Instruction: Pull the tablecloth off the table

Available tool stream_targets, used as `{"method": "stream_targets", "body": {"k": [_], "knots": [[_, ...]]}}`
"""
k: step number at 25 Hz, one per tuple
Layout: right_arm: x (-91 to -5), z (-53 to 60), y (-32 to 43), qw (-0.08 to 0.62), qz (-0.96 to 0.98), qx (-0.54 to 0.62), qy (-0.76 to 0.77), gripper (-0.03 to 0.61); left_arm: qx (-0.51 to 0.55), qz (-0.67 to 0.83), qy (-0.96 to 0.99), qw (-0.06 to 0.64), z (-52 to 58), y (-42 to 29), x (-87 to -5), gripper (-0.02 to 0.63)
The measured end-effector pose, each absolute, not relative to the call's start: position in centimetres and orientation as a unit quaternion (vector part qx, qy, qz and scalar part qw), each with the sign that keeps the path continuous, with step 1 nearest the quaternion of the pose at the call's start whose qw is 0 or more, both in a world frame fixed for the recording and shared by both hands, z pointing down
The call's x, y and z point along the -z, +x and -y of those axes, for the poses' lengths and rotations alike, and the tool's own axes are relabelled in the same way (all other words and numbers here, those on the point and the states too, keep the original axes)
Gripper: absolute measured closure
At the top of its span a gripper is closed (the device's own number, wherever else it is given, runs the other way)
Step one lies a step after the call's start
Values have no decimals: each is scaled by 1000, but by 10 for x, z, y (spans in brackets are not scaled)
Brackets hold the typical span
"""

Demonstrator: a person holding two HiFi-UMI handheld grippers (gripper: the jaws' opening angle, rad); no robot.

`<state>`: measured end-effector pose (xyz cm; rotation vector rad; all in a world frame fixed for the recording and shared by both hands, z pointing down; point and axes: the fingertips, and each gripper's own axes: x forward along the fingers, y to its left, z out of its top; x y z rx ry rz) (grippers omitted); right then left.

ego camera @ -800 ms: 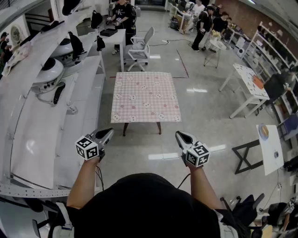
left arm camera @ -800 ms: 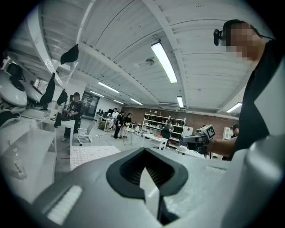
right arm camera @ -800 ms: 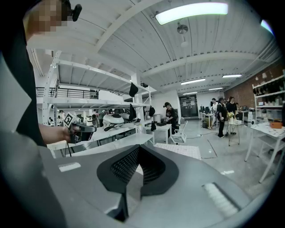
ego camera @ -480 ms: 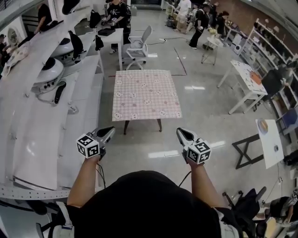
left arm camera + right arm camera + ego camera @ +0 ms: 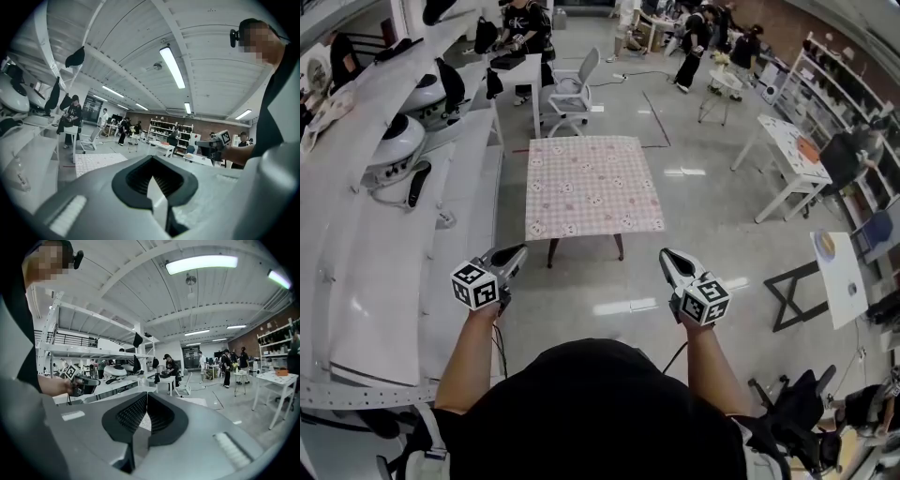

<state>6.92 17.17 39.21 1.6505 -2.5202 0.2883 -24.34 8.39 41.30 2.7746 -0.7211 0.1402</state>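
A: Where do the person's two tools sit?

B: Low in the frame, side by side. The left gripper (image 5: pixel 517 251) and the right gripper (image 5: pixel 667 254) each have their jaws pressed together on nothing (each gripper's own view shows the pads meeting).

A: And the tablecloth?

B: The pink checked tablecloth (image 5: pixel 592 186) lies flat over the table (image 5: pixel 620 247) at centre frame, well apart from both grippers. Above it stands a white chair (image 5: pixel 569 94), with people along the top edge.
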Motion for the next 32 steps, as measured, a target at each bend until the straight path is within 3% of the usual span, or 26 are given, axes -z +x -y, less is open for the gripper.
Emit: {"method": "stream_targets", "body": {"k": [5, 12, 23, 32], "knots": [[-395, -168, 81, 60, 829, -92, 549, 531, -57, 253, 956, 135, -80, -237, -420, 614], [-402, -157, 86, 58, 833, -94, 542, 460, -67, 267, 952, 137, -69, -232, -425, 610], [-422, -112, 123, 72, 837, -114, 530, 353, -81, 268, 951, 133, -35, -189, -426, 534], [-442, -65, 151, 90, 845, -124, 512, 255, -91, 270, 949, 136, -3, -154, -436, 508]]}}
